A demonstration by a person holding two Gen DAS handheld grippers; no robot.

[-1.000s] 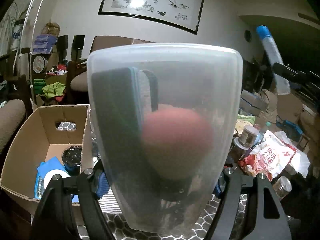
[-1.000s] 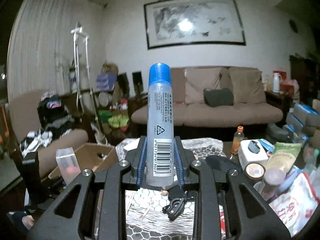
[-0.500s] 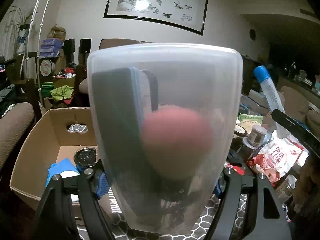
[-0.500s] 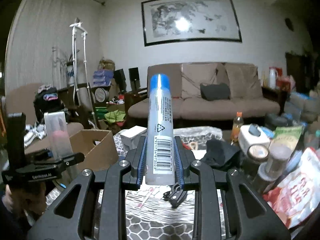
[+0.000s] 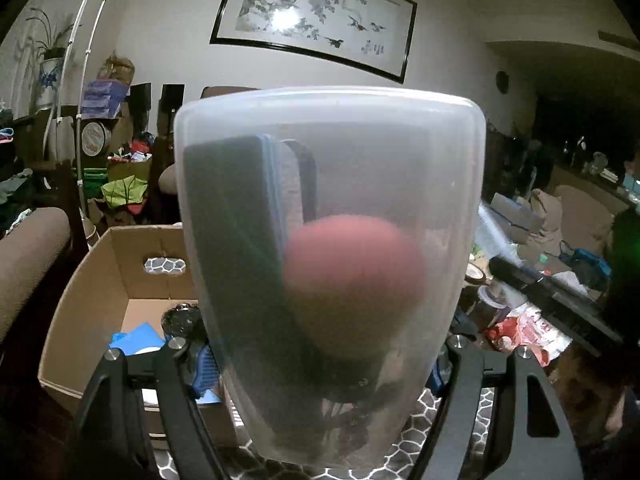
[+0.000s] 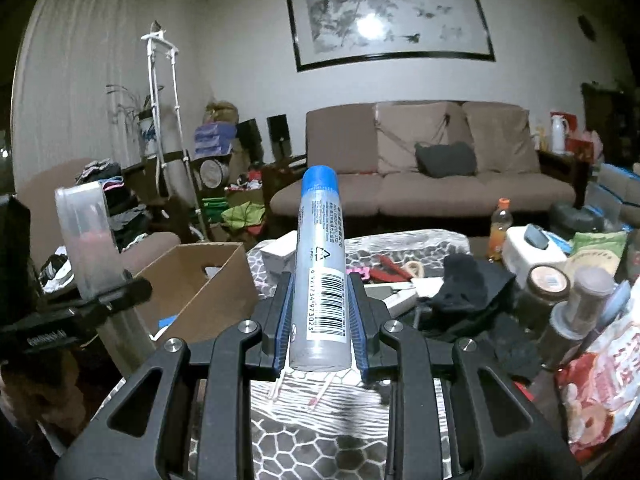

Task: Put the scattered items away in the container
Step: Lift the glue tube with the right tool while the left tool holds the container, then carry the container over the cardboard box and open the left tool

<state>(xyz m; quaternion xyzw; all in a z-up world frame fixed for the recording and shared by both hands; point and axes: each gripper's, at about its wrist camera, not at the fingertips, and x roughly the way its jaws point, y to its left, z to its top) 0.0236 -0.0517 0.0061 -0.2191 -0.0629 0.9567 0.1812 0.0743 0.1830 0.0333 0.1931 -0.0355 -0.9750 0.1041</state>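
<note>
beside the cardboard box (image 6: 200, 280), left jaws clamped on a frosted case (image 5: 328, 264), right on a blue-capped tube (image 6: 322, 272), cluttered table (image 6: 304, 436) below

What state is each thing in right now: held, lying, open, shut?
Left hand-held gripper: shut on the clear case.
Clear case: upright, closed, pink ball inside.
Right hand-held gripper: shut on the tube.
Tube: upright, blue cap on.
Cardboard box: open, partly filled.
Orange bottle: standing, capped.

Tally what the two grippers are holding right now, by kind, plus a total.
Clear plastic case: 1, in the left gripper
Blue-capped tube: 1, in the right gripper
Total: 2
</note>
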